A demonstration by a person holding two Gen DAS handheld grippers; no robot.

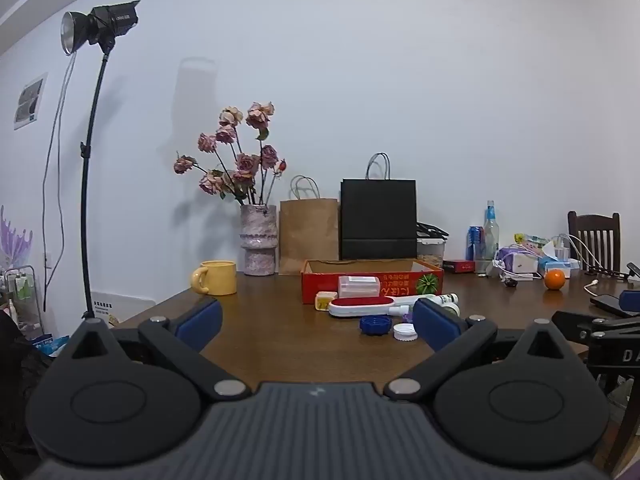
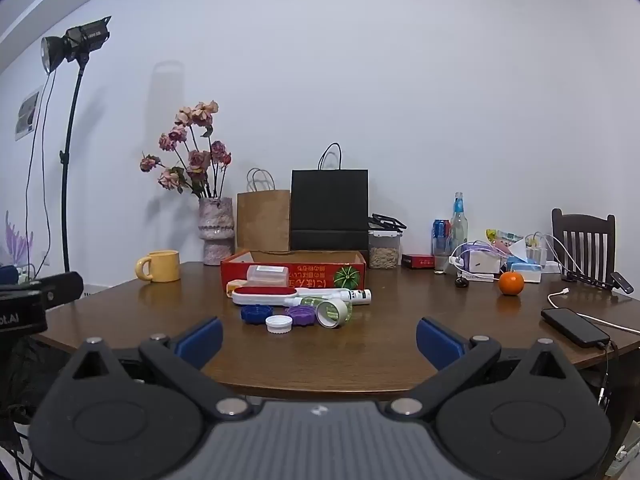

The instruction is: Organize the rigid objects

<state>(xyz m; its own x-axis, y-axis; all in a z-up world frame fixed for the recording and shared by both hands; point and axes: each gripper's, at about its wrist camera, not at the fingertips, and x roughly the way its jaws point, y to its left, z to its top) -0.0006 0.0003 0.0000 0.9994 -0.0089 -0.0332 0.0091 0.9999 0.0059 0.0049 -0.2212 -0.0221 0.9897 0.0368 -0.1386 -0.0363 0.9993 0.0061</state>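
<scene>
A red cardboard box [image 2: 304, 274] stands open on the brown table [image 2: 380, 344]; it also shows in the left wrist view [image 1: 400, 282]. In front of it lie a red-and-white lint brush [image 2: 266, 295], a white tube [image 2: 356, 295], a tape roll [image 2: 332, 312], a blue lid [image 2: 256, 313], a purple lid [image 2: 302, 314], a white cap [image 2: 279, 324] and a clear plastic case [image 2: 267, 275]. My left gripper [image 1: 318, 326] is open and empty at the table's near edge. My right gripper [image 2: 319, 338] is open and empty, short of the pile.
A yellow mug [image 2: 160, 266], a vase of dried roses [image 2: 216, 230], a brown bag [image 2: 263, 220] and a black bag [image 2: 329, 210] stand behind. An orange [image 2: 511, 283], a phone [image 2: 575, 327], cables, bottles and a chair [image 2: 583, 240] are at the right. A light stand [image 2: 68, 160] is left.
</scene>
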